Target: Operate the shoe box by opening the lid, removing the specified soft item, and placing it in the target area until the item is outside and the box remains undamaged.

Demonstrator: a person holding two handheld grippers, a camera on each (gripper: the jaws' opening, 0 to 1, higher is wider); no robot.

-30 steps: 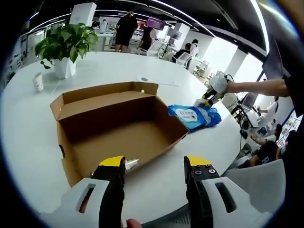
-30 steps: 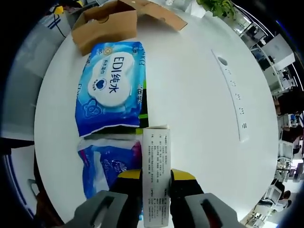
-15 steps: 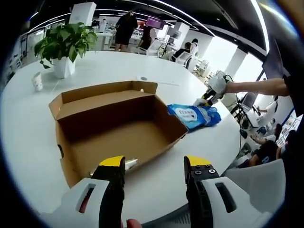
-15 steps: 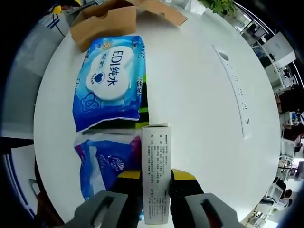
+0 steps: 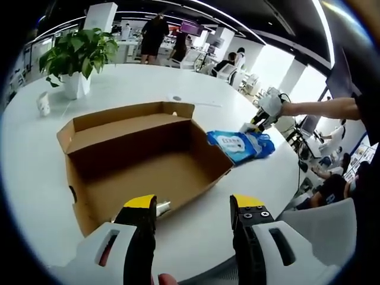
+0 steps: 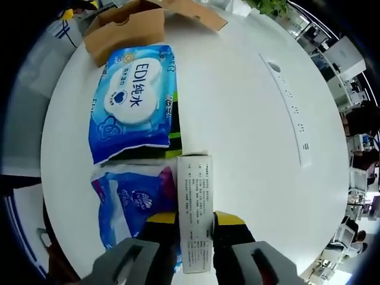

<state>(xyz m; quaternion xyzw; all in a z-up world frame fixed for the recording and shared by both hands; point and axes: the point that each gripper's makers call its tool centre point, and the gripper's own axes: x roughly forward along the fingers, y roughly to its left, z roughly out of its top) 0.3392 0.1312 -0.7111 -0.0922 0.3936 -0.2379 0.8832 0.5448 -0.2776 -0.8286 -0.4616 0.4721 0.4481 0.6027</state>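
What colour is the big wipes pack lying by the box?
Blue with a white label, clearest in the right gripper view: wipes pack.

box print (image 6: 195, 222) — too small, blurred

Yellow-tipped black jaws are carried on the grey-white left gripper (image 5: 193, 215), with screws seen. The right gripper (image 6: 195, 221) is built alike.

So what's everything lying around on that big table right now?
Open brown cardboard shoe box: one, mid-table.
Blue wet-wipes pack: one, beside the box.
Blue-and-purple soft pack: one, next to the wipes pack.
Slim white printed carton: one, held.
Green potted plant in white pot: one, far side.
Small white cup: one, near plant.
White table: one.
Left gripper: open.
Right gripper: shut on carton.
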